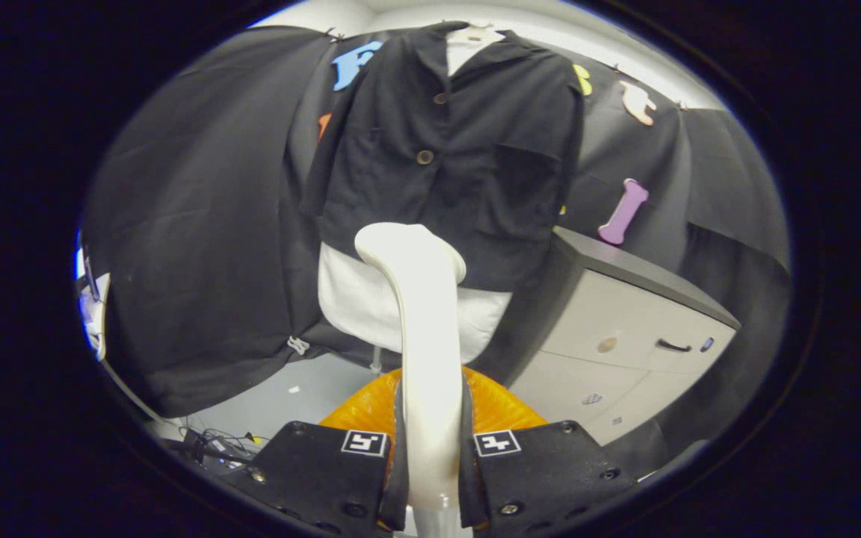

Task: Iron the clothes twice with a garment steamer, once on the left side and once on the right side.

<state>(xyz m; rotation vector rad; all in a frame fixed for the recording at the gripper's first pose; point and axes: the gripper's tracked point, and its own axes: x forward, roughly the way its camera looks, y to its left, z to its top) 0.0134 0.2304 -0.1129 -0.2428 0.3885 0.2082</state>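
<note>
Clamping the steamer (pixel 427 336), hand-held gripper (pixel 430 478) sits seemingly just short of jacket (pixel 460 149)

cabinet (pixel 625 314): I see it ahead of the fingers and off to the right, a pale drawer unit with a dark grey top.
drawer handle (pixel 673 345): I make out a dark curved pull on the upper drawer front, towards the cabinet's far right end.
round mark (pixel 607 344): a small brownish spot on the same drawer front, just left of the handle; I cannot tell what it is.
floor (pixel 303 392): pale grey, showing ahead and to the left, below the hem of the booth cloth.
cables (pixel 210 444): I see a dark tangle on the floor, close in on the left of the fingers.
</note>
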